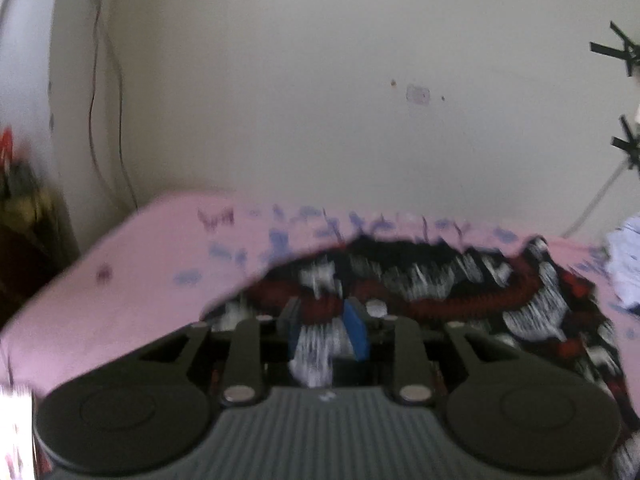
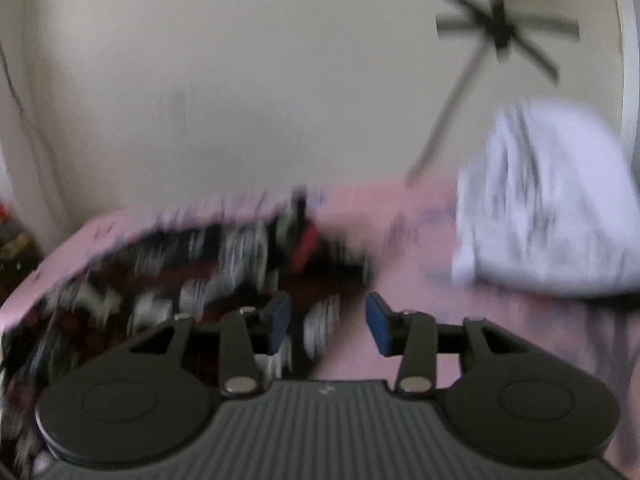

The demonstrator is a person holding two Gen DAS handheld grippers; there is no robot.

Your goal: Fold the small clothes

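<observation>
A black, white and red patterned garment point(image 1: 460, 284) lies spread on a pink printed sheet point(image 1: 132, 280). My left gripper point(image 1: 328, 332) is shut on a fold of that garment, cloth bunched between its blue pads point(image 1: 356, 332). In the right wrist view the same garment point(image 2: 200, 264) lies left and ahead. My right gripper point(image 2: 328, 324) is open over the garment's right edge, with cloth between the blue pads point(image 2: 378, 328) but not pinched. Both views are motion-blurred.
A pale lavender-white heap of clothes point(image 2: 552, 204) sits on the sheet at the right, also at the right edge of the left wrist view point(image 1: 628, 264). A cream wall point(image 1: 320, 100) stands behind. Cables point(image 1: 116, 80) hang at the left. Dark clutter point(image 1: 16, 184) lies at far left.
</observation>
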